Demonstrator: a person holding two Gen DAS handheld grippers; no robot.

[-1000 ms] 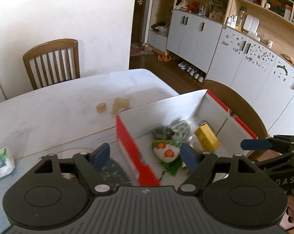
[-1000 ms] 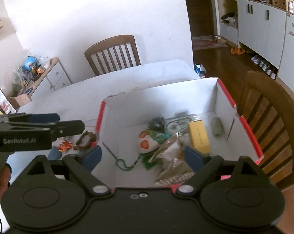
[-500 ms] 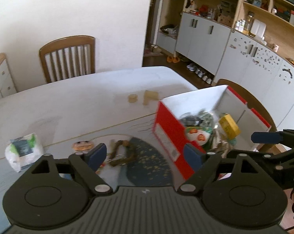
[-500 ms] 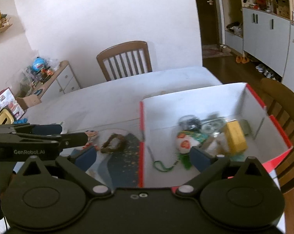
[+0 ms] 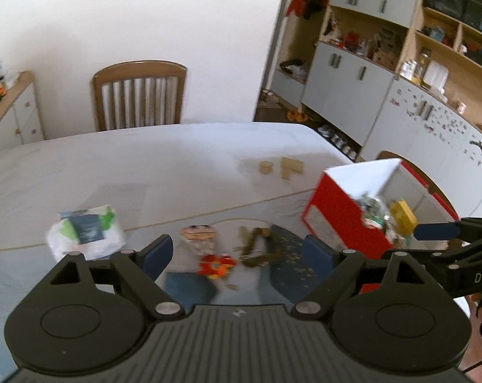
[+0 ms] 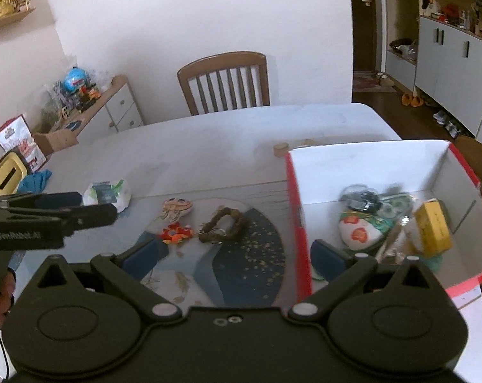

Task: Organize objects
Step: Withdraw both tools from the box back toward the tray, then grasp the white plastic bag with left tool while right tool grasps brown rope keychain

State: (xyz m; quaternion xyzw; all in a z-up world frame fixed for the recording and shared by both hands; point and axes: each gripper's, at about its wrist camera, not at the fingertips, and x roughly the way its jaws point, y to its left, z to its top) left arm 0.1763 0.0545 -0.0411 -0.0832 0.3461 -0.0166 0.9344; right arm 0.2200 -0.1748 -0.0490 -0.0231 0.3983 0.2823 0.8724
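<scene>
While empty: left gripper [image 5: 237,252] and right gripper [image 6: 237,253] both gape wide.
Risk: right finger clips box [image 6: 300,223] wall.

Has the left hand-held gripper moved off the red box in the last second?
Yes. The left hand-held gripper has swung left: the red box is now on its right, and it faces the orange flower charm.

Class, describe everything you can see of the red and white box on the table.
The box looks like cardboard, red outside and along its rim, white inside. It stands open-topped and upright at the table's right end, beside a dark blue mat. Inside lie a yellow packet, a white pouch with orange flowers and other blurred small things. Neither gripper touches it.
</scene>
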